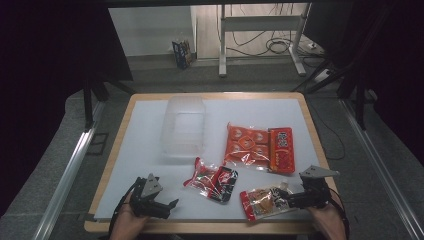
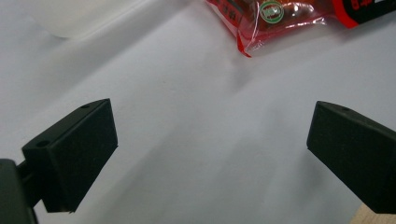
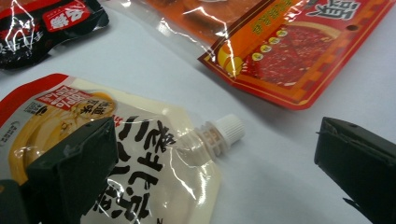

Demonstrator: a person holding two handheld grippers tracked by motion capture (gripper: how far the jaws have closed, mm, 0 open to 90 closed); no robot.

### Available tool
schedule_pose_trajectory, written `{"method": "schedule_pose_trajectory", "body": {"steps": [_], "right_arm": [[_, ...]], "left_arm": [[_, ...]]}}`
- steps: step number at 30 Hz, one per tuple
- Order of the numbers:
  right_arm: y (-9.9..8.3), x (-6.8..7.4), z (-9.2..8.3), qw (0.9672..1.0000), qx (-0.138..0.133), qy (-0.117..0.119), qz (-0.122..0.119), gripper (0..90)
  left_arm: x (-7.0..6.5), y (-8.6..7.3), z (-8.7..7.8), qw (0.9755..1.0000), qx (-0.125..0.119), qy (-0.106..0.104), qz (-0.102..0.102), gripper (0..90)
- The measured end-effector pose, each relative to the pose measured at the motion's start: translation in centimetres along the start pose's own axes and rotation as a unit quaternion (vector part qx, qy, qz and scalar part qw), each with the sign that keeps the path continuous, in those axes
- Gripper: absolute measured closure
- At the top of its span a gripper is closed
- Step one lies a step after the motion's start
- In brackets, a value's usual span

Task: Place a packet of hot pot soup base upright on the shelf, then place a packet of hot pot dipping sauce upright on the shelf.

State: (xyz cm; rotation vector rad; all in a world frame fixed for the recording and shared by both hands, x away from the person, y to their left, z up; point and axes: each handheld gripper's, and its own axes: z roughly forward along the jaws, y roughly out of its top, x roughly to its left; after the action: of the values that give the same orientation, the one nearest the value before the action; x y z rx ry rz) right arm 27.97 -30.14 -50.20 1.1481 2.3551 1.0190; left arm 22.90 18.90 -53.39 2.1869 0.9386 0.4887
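White sheeting covers the wooden table [image 1: 122, 150], where packets lie spread apart, each easy to pick singly. At its near edge, the right gripper [image 1: 295, 196] stands wide open at the spouted, cream-and-red sauce pouch [image 1: 263, 202], capped nozzle between its jaws. Left gripper [image 1: 167, 206] hovers open, empty.
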Motion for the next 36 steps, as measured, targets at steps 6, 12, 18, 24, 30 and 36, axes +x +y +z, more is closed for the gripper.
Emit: {"method": "schedule_pose_trajectory", "body": {"steps": [6,12,18,24,30,36], "right_arm": [[0.05,0.19,0.11,0.9999,0.009,-0.004,-0.007,0.0],[0.05,0.16,0.03,0.9999,0.006,-0.006,-0.006,0.0],[0.08,0.27,0.08,0.9999,0.007,-0.003,-0.007,0.0],[0.07,0.34,0.16,0.9999,0.01,-0.001,-0.009,0.0],[0.15,0.44,0.24,0.9999,0.013,0.001,-0.009,0.0],[0.15,0.38,0.27,0.9999,0.012,0.001,-0.001,0.0]], "left_arm": [[-0.2,-0.02,0.02,1.0,0.001,0.001,0.007,2.7],[0.04,-0.08,-0.09,1.0,-0.005,0.003,0.003,3.1],[0.09,-0.1,-0.13,1.0,-0.005,0.007,0.005,2.9],[0.04,-0.11,-0.09,1.0,-0.004,0.008,0.005,2.8],[-0.02,-0.16,0.03,0.9999,0.0,0.007,0.008,2.3],[-0.02,-0.16,0.01,1.0,-0.002,0.007,0.006,2.1]]}}
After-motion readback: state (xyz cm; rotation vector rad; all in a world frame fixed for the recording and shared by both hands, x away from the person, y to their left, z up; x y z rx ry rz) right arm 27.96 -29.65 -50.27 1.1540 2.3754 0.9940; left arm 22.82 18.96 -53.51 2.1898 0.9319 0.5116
